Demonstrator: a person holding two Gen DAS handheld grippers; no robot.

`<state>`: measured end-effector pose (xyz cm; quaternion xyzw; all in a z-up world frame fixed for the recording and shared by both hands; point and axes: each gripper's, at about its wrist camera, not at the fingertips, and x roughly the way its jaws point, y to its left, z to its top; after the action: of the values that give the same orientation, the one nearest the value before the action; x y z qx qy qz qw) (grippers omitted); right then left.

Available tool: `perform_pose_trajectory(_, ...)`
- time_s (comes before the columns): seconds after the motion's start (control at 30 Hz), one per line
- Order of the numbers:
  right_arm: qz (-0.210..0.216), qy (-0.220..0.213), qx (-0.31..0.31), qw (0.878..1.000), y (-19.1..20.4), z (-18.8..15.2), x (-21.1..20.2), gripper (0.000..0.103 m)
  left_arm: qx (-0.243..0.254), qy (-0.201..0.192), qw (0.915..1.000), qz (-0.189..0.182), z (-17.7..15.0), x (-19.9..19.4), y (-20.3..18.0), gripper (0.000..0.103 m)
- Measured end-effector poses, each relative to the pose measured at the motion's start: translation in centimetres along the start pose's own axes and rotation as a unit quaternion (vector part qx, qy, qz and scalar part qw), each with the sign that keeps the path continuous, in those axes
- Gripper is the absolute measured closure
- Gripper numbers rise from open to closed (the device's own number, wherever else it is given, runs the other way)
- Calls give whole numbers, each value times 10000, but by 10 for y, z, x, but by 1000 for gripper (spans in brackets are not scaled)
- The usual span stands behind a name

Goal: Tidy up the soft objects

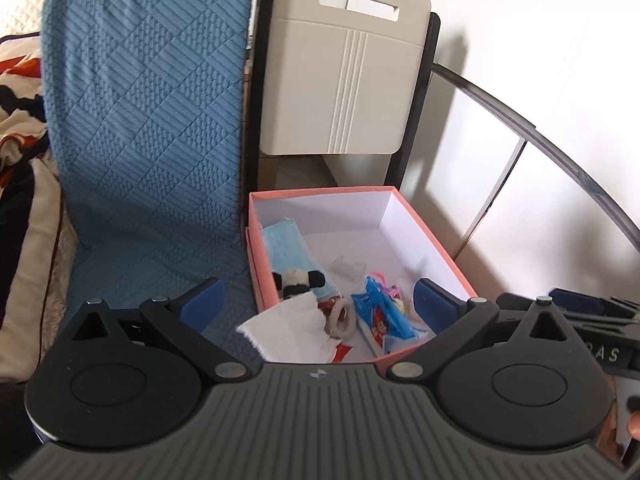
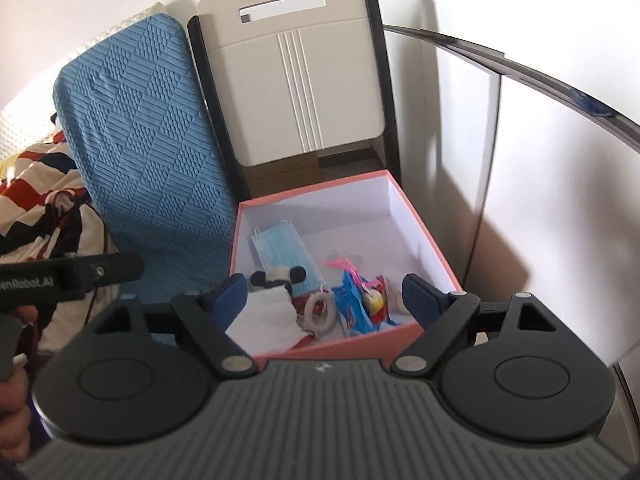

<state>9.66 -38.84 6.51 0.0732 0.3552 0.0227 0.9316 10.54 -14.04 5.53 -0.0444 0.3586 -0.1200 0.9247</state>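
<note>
Both the left gripper (image 1: 318,300) and right gripper (image 2: 326,294) stand wide and empty above the pink box's (image 2: 432,236) near end, the white cloth (image 2: 266,318) lying below between the jaws

A seat covered in blue quilted fabric (image 1: 132,264) carries the things, its padded back rising at the far left. On it, at the right edge, sits 1 open pink box (image 1: 436,248) with white inner walls, close in front of a beige folding chair. A striped blanket (image 2: 40,200) lies bunched at the far left of the seat.
</note>
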Motion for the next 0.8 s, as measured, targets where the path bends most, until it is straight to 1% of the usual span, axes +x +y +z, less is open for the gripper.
perform_pose_trajectory(0.13, -221, 51, 36, 9997, 4, -11, -11, 17, -38, -15, 10000, 14, -10, -14, 7, 1)
perform_pose_trajectory(0.27, -213, 67, 35, 9997, 8, -18, -18, 17, -50, -41, 10000, 34, -18, -25, 10, 1)
perform_pose_trajectory(0.43, -224, 79, -112, 9997, 14, -23, -23, 17, -84, -38, 10000, 19, -26, -32, 11, 1)
perform_pose_trajectory(0.53, -160, 69, -173, 9997, 17, -24, -25, 17, -111, -53, 9999, 16, -27, -35, 12, 1)
perform_pose_trajectory(0.63, -195, 50, -253, 9995, 19, -24, -26, 17, -147, -67, 9999, -33, -29, -37, 12, 1)
perform_pose_trajectory(0.8, -179, 42, -230, 9996, 19, -24, -28, 17, -144, -81, 9999, -25, -30, -40, 12, 1)
